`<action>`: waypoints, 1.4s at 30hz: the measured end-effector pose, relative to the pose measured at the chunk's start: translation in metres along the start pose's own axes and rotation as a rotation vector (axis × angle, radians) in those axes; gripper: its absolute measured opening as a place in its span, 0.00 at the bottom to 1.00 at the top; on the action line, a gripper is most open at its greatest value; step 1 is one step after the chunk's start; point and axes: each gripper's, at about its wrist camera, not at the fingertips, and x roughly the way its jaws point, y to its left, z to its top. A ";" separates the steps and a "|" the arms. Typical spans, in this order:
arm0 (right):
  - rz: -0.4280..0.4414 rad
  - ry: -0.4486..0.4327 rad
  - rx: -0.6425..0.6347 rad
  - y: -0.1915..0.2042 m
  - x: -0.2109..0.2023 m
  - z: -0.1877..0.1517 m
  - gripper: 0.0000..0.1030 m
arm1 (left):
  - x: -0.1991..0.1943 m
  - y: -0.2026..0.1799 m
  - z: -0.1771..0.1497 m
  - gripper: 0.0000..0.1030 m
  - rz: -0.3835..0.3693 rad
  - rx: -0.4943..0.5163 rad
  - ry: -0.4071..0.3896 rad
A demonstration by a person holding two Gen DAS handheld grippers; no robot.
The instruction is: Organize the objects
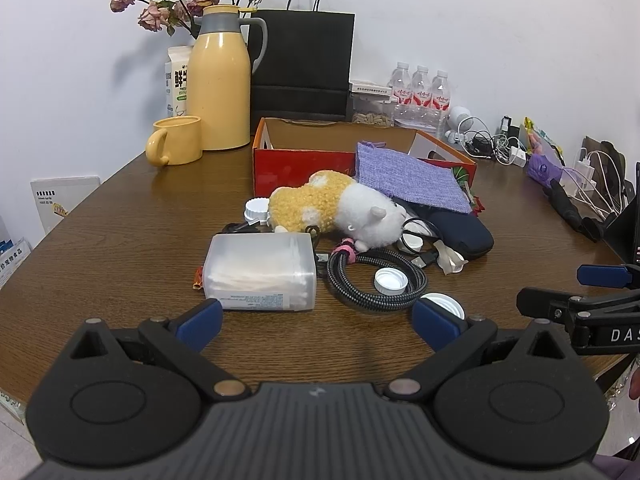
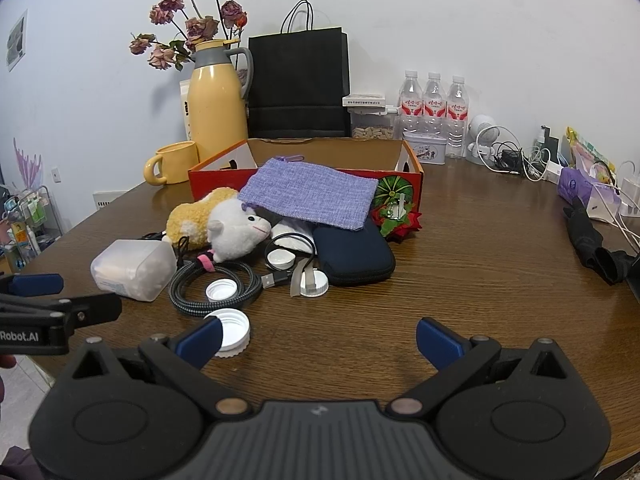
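A clutter of small objects lies on the brown table in front of an open red cardboard box [image 1: 304,166] [image 2: 224,178]. It includes a yellow-and-white plush sheep [image 1: 340,210] [image 2: 224,226], a clear box of cotton swabs [image 1: 260,272] [image 2: 134,268], a coiled braided cable [image 1: 360,284] [image 2: 188,288], white bottle caps [image 1: 390,282] [image 2: 232,330], a dark blue pouch [image 1: 456,230] [image 2: 352,254] and a purple woven bag [image 1: 408,178] [image 2: 312,194] leaning on the box. My left gripper [image 1: 318,324] is open and empty, just short of the swab box. My right gripper [image 2: 318,342] is open and empty, its left finger beside a white cap.
A yellow thermos [image 1: 220,80], yellow mug [image 1: 176,140], black paper bag [image 1: 304,64] and water bottles [image 2: 434,108] stand at the back. Chargers and cables [image 2: 520,156] and a black cloth [image 2: 592,240] lie at the right edge.
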 end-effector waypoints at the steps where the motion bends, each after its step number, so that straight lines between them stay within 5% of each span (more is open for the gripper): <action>1: 0.000 0.000 0.000 0.000 0.000 0.000 1.00 | 0.000 0.000 0.000 1.00 0.000 0.000 0.000; 26: 0.077 0.040 -0.091 0.022 0.030 -0.004 0.99 | 0.014 0.015 -0.005 1.00 0.032 -0.051 0.026; 32: 0.157 0.055 -0.140 0.040 0.058 -0.003 0.74 | 0.023 0.027 -0.003 1.00 0.068 -0.077 0.030; 36: 0.201 0.071 -0.157 0.048 0.069 -0.004 0.39 | 0.032 0.031 -0.002 1.00 0.080 -0.086 0.041; 42: 0.208 0.046 -0.135 0.043 0.067 -0.003 0.38 | 0.044 0.033 0.001 1.00 0.092 -0.094 0.050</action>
